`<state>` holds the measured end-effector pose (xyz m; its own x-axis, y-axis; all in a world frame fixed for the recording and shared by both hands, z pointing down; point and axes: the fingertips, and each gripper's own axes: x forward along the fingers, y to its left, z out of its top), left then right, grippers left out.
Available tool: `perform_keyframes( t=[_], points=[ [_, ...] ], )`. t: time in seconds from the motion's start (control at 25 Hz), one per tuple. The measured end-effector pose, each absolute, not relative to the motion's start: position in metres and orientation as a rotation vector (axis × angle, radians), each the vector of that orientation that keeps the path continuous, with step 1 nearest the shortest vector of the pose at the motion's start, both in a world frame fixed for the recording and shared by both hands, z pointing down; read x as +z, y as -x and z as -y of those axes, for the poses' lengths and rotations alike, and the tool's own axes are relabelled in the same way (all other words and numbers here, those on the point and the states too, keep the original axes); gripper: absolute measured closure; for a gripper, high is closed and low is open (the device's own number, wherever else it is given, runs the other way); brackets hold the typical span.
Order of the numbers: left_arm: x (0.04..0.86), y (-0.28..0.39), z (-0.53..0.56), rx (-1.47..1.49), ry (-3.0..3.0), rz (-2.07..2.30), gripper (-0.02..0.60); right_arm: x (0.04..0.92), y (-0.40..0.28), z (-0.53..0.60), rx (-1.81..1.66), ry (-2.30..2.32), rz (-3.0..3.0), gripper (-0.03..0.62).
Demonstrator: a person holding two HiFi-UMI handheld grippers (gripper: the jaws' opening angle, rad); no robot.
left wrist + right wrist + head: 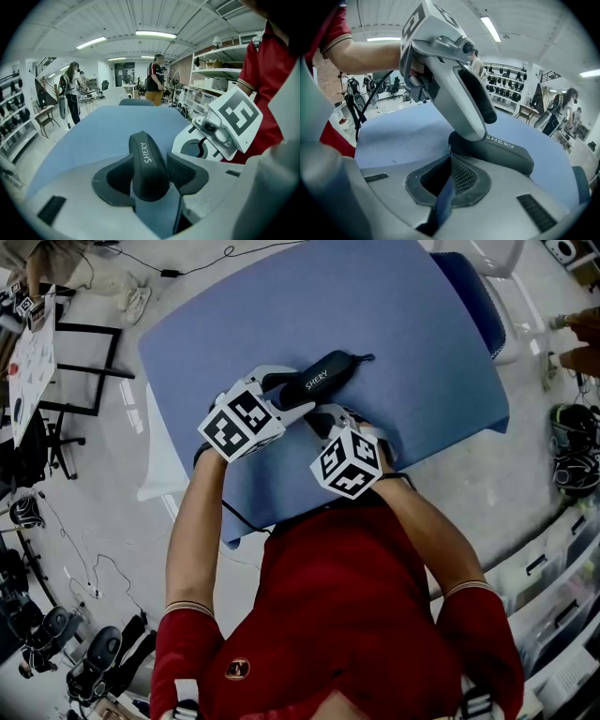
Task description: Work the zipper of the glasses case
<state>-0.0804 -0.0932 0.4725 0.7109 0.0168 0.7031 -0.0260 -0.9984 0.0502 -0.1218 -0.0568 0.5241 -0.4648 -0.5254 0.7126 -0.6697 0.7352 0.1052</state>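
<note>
Glasses case (319,379), dark with the word SHERY along its top, lies on the blue counter (412,324) a little left of the middle. In the head view its long axis runs from about 7 o'clock to 1 o'clock, and a thin dark tab (362,359) sticks out of the far end.

The left gripper (286,393) comes in from 8 o'clock and straddles the near half of the case. In the left gripper view its jaws stand partly apart with the case (147,164) upright between them, one dark pad (117,180) against each long side, so the case is clamped across its width. Its marker cube (242,421) sits at 7 o'clock of the case.

The right gripper (325,418) sits just beside the left one, at 5 o'clock of the case, with its own marker cube (347,463) nearer the person. In the right gripper view its jaws are closed together, tips right at the near end of the case (497,152). A small pale metal bit (449,149) shows at the tips; whether it is pinched cannot be told. The left gripper's white body crosses above, toward 12 o'clock.

The person's red shirt (347,615) fills the head view at 6 o'clock. A blue chair (478,296) stands at 2 o'clock beyond the counter's edge.
</note>
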Motion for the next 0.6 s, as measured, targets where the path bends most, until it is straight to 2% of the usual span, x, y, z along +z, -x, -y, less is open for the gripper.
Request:
perform_keyframes(
  t=[0.28, 0.6],
  points=[
    [0.480, 0.088, 0.089, 1.280, -2.828, -0.044, 0.377, 0.524, 0.089, 0.039, 0.234, -0.868, 2.139, 0.597],
    [0.482, 0.062, 0.071, 1.358, -2.896, -0.191, 0.377, 0.531, 0.056, 0.016, 0.273, -0.923, 2.076, 0.597]
  ],
)
